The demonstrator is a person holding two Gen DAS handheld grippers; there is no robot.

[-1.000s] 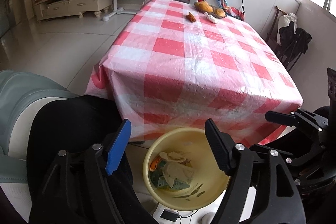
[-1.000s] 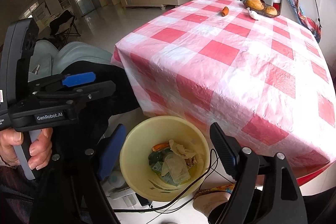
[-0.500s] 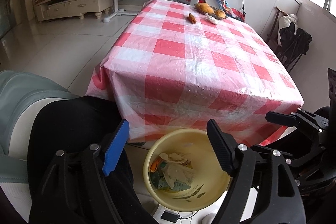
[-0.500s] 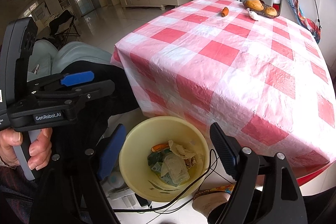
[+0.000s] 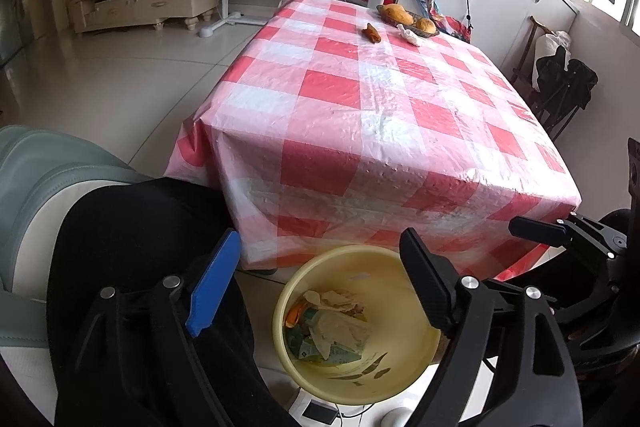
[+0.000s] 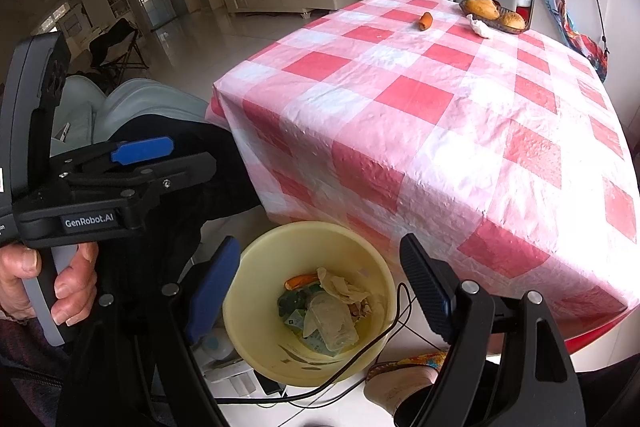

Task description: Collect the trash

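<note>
A yellow bin (image 5: pixel 404 379) (image 6: pixel 256 343) stands on the floor below the table's near edge, holding paper and wrapper trash (image 5: pixel 332 327) (image 6: pixel 328 315). My left gripper (image 5: pixel 320 283) is open and empty above the bin; it also shows from the side in the right wrist view (image 6: pixel 160 155). My right gripper (image 6: pixel 320 291) is open and empty above the bin. On the far end of the checked table (image 5: pixel 380 115) (image 6: pixel 460 115) lie an orange scrap (image 5: pixel 371 32) (image 6: pixel 426 21) and a crumpled white tissue (image 5: pixel 410 35) (image 6: pixel 479 26).
A dark tray with two bread rolls (image 5: pixel 406 17) (image 6: pixel 494 13) sits at the table's far end. A grey-green chair (image 5: pixel 36 187) with a black garment is left of the bin. A cable (image 6: pixel 360 371) and a slipper (image 6: pixel 404 375) lie on the floor.
Both grippers stay open over the bin. The left wrist view has drifted slightly; nothing was picked up or dropped.
</note>
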